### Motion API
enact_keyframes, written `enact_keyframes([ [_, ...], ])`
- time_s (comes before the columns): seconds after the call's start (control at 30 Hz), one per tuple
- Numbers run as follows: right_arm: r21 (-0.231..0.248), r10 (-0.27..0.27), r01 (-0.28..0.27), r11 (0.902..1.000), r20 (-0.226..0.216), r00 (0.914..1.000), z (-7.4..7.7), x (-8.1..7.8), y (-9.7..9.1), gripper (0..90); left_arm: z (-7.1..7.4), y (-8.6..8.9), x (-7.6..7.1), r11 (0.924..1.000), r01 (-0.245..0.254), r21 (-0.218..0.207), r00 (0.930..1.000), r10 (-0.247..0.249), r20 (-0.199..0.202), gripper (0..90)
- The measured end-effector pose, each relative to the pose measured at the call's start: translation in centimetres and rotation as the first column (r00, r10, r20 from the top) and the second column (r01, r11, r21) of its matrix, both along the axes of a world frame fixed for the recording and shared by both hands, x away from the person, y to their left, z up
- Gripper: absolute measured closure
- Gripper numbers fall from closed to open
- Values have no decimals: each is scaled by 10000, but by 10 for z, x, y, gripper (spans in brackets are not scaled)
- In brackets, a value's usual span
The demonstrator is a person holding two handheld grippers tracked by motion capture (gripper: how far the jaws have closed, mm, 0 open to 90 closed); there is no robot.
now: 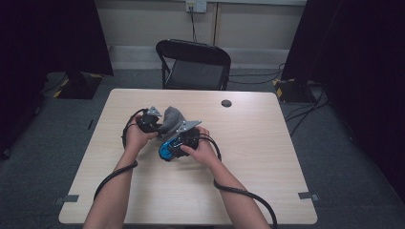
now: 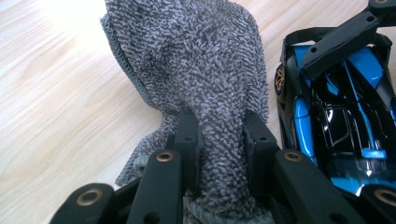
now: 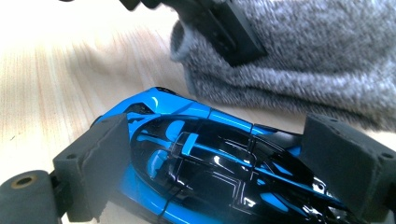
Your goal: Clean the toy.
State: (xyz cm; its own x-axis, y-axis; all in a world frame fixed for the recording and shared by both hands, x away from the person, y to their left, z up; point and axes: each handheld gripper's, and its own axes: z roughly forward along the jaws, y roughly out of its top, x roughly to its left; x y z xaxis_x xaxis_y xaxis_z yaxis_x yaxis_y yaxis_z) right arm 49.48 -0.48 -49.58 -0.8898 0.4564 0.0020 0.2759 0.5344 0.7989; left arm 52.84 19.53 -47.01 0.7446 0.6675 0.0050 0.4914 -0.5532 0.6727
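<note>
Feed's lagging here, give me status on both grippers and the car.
Left gripper shut on cloth. Right gripper clamps the car on the table. Cloth beside car, nothing blocking.

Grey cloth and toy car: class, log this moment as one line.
left gripper: shut on grey cloth | right gripper: shut on blue toy car | cloth beside car, on table

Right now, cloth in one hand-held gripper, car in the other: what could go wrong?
1. The left hand-held gripper pinches only a bunched fold of the grey cloth; loose folds could snag or slip during wiping.
2. The right hand-held gripper clamps the glossy blue toy car by its sides; pressure from the cloth might twist it out.
3. The two grippers sit close together, so they may collide.
</note>
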Motion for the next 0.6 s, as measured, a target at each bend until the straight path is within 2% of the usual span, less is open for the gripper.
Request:
enact_keyframes([
  [0.03,-3,-2,2,10000,1,10000,0,0,0,83,-1,-2,1,9999,70,118,10000,-70,-18,719],
  [0.2,-7,-7,7,10000,12,10000,0,0,0,83,-6,-15,4,9995,304,67,9995,-304,-47,708],
  [0.33,43,1,-2,10000,18,10000,0,0,0,83,-7,-23,6,9994,310,122,9995,-309,-32,699],
  [0.37,54,4,-4,10000,13,10000,0,0,0,83,-8,-24,6,9998,211,5,9998,-211,-17,699],
  [0.43,42,2,-2,10000,13,10000,0,0,0,83,-9,-28,7,9991,351,235,9994,-352,6,689],
  [0.5,48,1,-1,10000,11,10000,0,0,0,83,-11,-33,8,9990,352,274,9993,-355,127,675],
  [0.6,64,0,0,10000,11,10000,-1,0,0,83,-11,-36,9,9986,416,314,9991,-417,15,654],
])
